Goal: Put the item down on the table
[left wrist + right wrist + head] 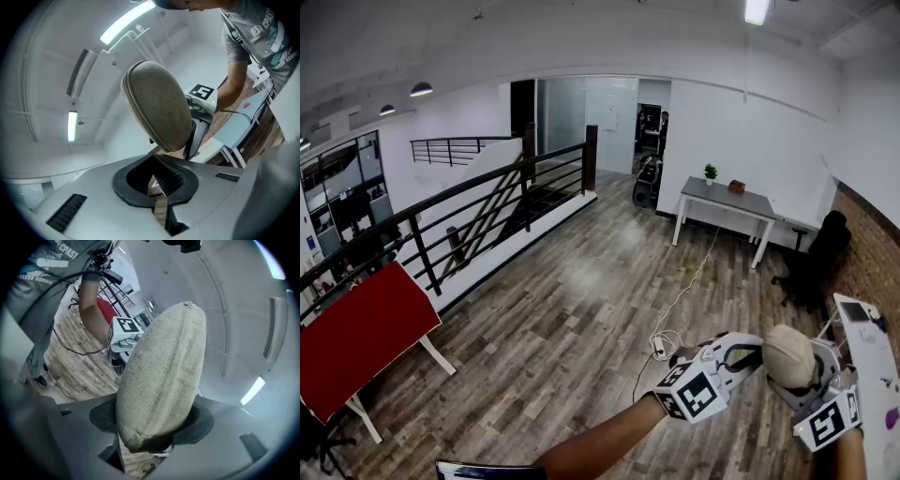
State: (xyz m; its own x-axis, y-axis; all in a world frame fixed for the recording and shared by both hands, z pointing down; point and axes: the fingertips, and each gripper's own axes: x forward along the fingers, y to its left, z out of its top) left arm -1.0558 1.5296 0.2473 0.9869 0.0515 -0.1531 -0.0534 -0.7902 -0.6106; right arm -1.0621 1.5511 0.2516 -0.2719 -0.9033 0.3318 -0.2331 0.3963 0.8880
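The person's left forearm comes up from the bottom of the head view and carries the left claw. In the left gripper view, that claw has its jaws drawn together with only a slit between them and nothing in it. Just beside it, toward the person's right, the right claw is clenched wide on a beige zip pouch. The right gripper view shows the pouch's lower end seated between the jaws of that claw. Its long axis runs out along the jaws and away from them, with the seam facing the camera. From the left gripper view, the pouch stands tilted just ahead of the left claw's tips, apart from them. It hangs in the air over the wooden floor, not yet above any surface. A white worktop runs along the right edge of the head view, its long left edge near the right claw and further to the person's right. The right hand is the nearer one and already holds the pouch. Putting it down probably means carrying it rightward past that edge, then lowering it, perhaps onto its broad side, since it may topple if set on end. A grey desk stands well apart by the far wall.
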